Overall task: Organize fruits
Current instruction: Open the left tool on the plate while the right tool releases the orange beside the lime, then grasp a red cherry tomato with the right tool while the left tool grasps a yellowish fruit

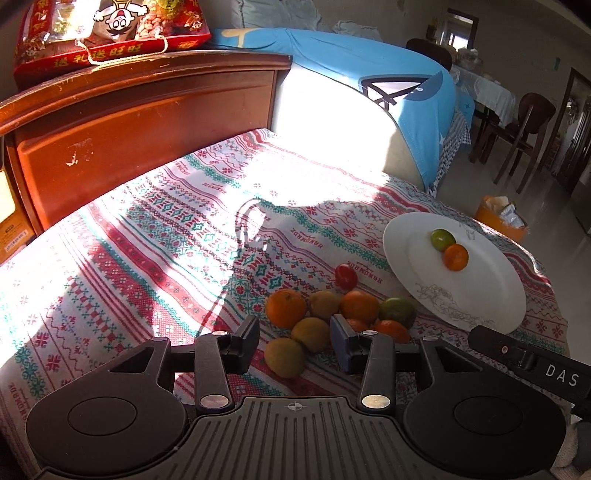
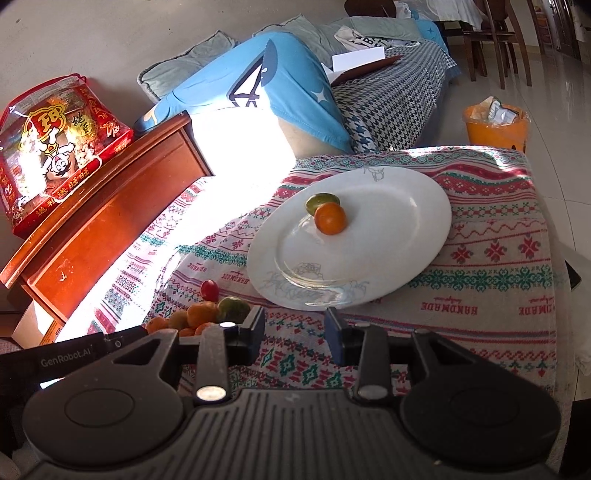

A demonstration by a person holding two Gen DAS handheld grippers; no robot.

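A pile of small fruits (image 1: 325, 317) lies on the patterned cloth: oranges, brownish-yellow fruits, a green one and a red tomato (image 1: 345, 276). My left gripper (image 1: 295, 334) hovers open just over the pile's near side, a brownish fruit (image 1: 312, 334) showing between its fingers. A white plate (image 1: 480, 295) to the right holds a green fruit (image 1: 442, 239) and an orange (image 1: 455, 257). In the right wrist view my right gripper (image 2: 295, 325) is open and empty, just short of the plate (image 2: 388, 229) rim; the pile (image 2: 207, 314) sits to its left.
A wooden cabinet (image 1: 140, 110) with a red gift bag (image 1: 107, 33) stands behind the table. A sofa with a blue cover (image 2: 258, 85) lies beyond. An orange bin (image 2: 495, 125) sits on the floor past the table's far edge. Dining chairs (image 1: 517, 129) stand far right.
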